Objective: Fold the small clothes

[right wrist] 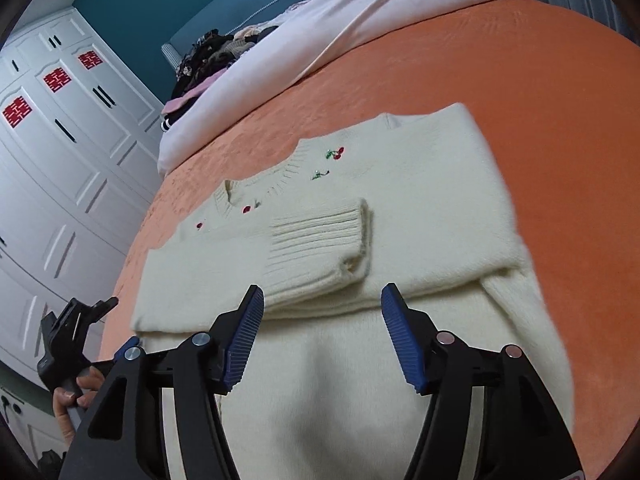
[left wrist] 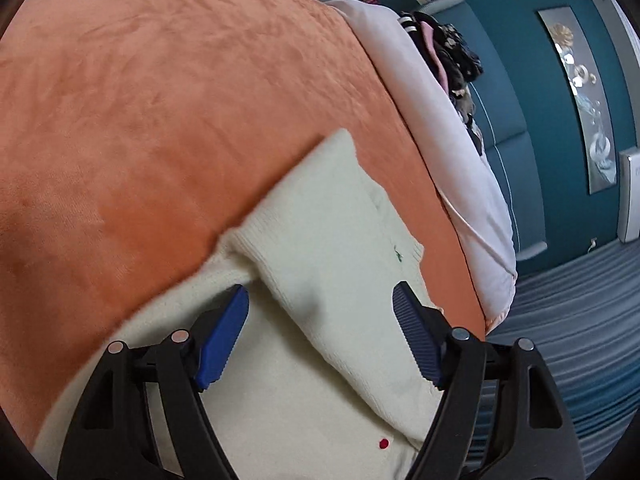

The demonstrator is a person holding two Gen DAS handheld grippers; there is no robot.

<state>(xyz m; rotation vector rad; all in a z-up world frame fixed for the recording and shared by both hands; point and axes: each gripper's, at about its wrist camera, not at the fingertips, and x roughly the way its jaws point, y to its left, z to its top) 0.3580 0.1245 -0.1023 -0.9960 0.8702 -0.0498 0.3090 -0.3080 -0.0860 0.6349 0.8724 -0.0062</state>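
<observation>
A cream knit sweater point(right wrist: 360, 208) with small cherry embroidery lies flat on the orange bedspread point(right wrist: 520, 80), both sleeves folded across its chest, one ribbed cuff point(right wrist: 320, 248) on top. My right gripper point(right wrist: 322, 300) hovers open above the sweater's lower part, nothing between its blue pads. In the left wrist view the same sweater point(left wrist: 320, 248) lies below my left gripper point(left wrist: 320, 300), which stands open with a folded sleeve under the gap and no pad pressing on it. The left gripper point(right wrist: 80, 320) also shows at the bed's left edge, held by a hand point(right wrist: 72, 396).
A white duvet point(right wrist: 320, 32) is bunched at the head of the bed, with a pile of dark clothes point(right wrist: 208, 60) beside it. White wardrobe doors point(right wrist: 60, 140) stand at the left. A teal headboard wall point(left wrist: 520, 80) and striped grey floor point(left wrist: 580, 320) lie past the bed edge.
</observation>
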